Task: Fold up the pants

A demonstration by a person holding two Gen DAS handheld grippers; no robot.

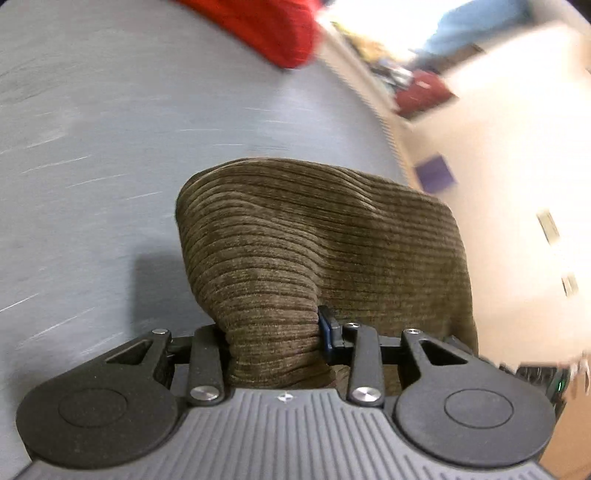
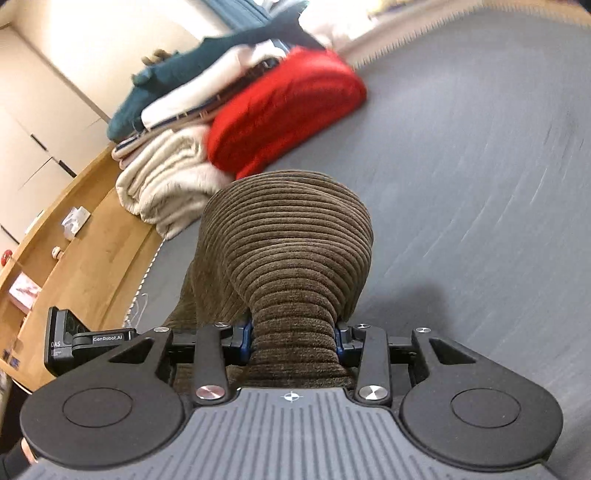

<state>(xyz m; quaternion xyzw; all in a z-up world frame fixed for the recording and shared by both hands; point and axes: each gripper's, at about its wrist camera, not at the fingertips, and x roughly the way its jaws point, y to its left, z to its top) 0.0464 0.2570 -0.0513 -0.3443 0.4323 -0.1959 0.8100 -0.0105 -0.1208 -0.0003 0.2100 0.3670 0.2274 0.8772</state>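
The brown corduroy pants [image 1: 314, 236] bulge up in front of the left wrist camera, over the grey bed surface [image 1: 110, 147]. My left gripper [image 1: 273, 332] is shut on a bunched part of them. In the right wrist view the same pants [image 2: 291, 240] rise in a rounded fold. My right gripper [image 2: 293, 336] is shut on a gathered neck of the fabric. Both grippers hold the cloth lifted off the bed. The rest of the pants is hidden behind the folds.
A folded red garment [image 2: 284, 118] lies on the bed [image 2: 480, 184] ahead, also in the left view [image 1: 273, 26]. Beside it is a stack of cream, white and teal clothes [image 2: 177, 147]. A wooden floor [image 2: 74, 240] and the bed's left edge lie to the left.
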